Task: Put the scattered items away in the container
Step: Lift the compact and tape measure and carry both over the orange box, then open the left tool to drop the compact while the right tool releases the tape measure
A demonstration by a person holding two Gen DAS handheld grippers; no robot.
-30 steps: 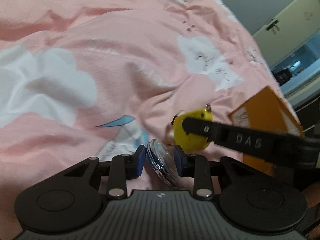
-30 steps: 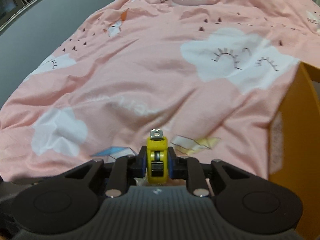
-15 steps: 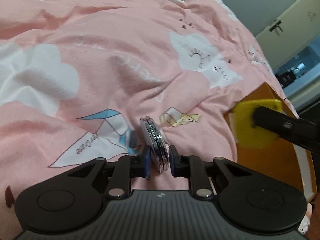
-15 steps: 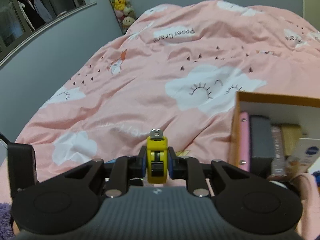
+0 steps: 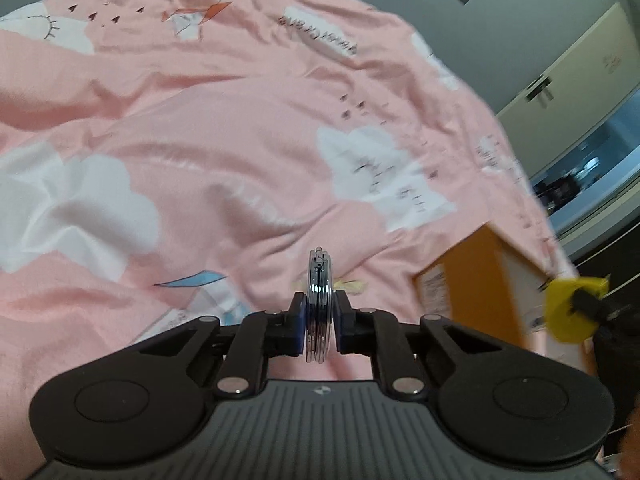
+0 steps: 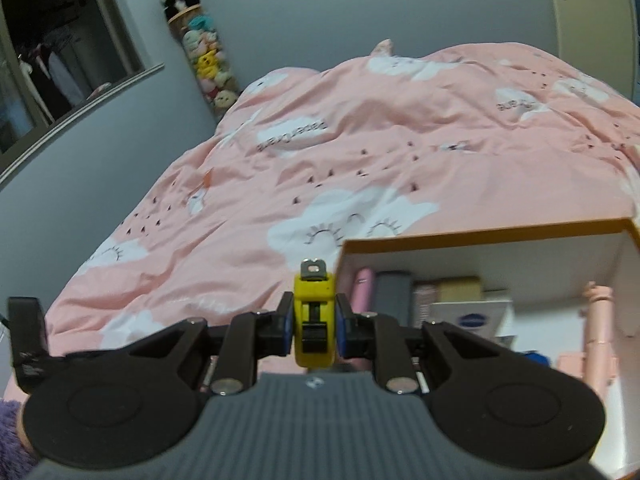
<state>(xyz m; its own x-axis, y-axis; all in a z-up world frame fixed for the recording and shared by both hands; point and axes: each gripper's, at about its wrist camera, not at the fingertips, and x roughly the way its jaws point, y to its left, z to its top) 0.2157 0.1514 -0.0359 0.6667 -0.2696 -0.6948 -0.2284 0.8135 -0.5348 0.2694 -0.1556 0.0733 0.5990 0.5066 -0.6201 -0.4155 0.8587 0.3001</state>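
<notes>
Left wrist view shows the left gripper [image 5: 319, 322] above a pink duvet [image 5: 240, 152] printed with white clouds. Its jaws are closing on a round silver compact [image 5: 319, 304] that stands on edge between the blue pads [image 5: 299, 324], which press on both of its flat faces. The compact is lifted clear of the duvet. Toward the bed's right edge sits the orange box [image 5: 472, 280], one corner facing the camera. Beyond that corner, at the right edge of the picture, the yellow tape measure [image 5: 568, 312] hangs in the black fingers of the other gripper.

Right wrist view shows the right gripper [image 6: 312, 326] with its fingers set narrow, clamped on the yellow tape measure [image 6: 313, 320], metal hook end pointing up and forward. It hovers just left of the open orange box [image 6: 480, 236], near its left wall. Inside the white-lined box lie a pink tube [image 6: 362, 292], a dark grey case [image 6: 394, 300], some cartons and a pale pink stick [image 6: 598, 340]. A column of plush toys [image 6: 204, 56] stands against the grey wall [image 6: 320, 16] at the bed's far left corner.
</notes>
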